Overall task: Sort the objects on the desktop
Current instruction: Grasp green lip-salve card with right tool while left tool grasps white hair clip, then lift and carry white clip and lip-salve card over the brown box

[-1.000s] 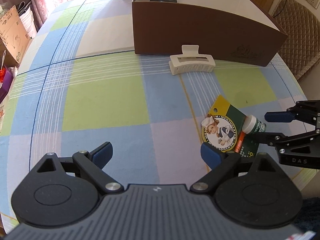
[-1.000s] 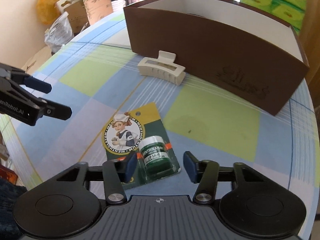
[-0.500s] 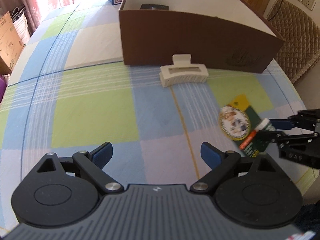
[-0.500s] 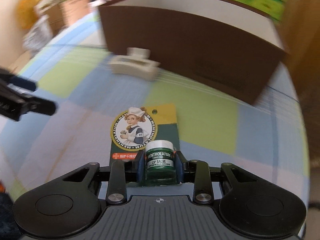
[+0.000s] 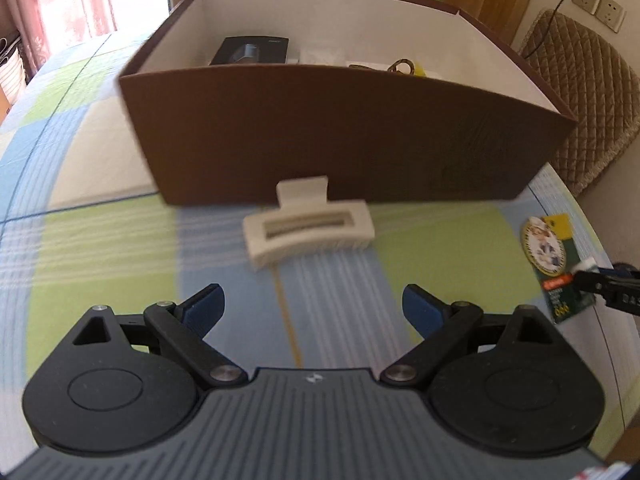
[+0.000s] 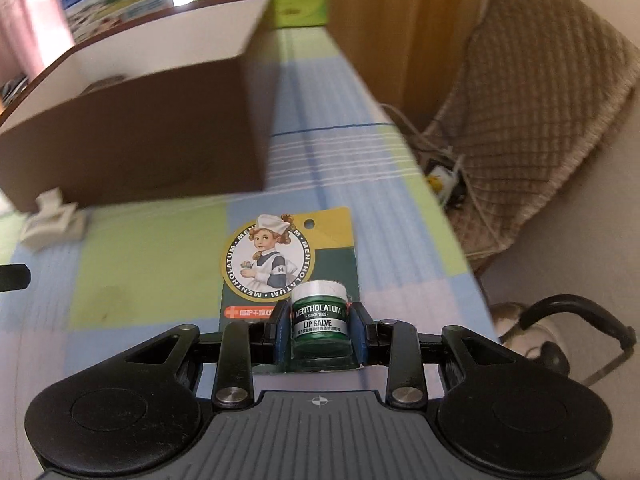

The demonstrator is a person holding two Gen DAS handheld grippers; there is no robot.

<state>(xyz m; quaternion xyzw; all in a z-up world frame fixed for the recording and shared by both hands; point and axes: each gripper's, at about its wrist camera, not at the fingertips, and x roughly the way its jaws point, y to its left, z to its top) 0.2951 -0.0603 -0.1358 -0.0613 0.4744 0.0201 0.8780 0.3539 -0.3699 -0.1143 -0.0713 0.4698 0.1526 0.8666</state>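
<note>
Meanwhile the left gripper (image 5: 312,308) hangs with its jaws spread wide and empty over the checked tablecloth (image 5: 100,248), facing the white hair clip (image 5: 308,232) that lies just in front of the brown box (image 5: 340,136). Further right, the right gripper (image 6: 319,334) is clamped on the lip salve jar (image 6: 319,316), its backing card (image 6: 288,256) sticking out ahead. That card could catch the box wall and twist the jar loose, since only the small jar is pinched.

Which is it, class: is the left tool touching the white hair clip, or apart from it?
Apart. The left wrist view shows bare tablecloth between the open left tool and the hair clip.
</note>
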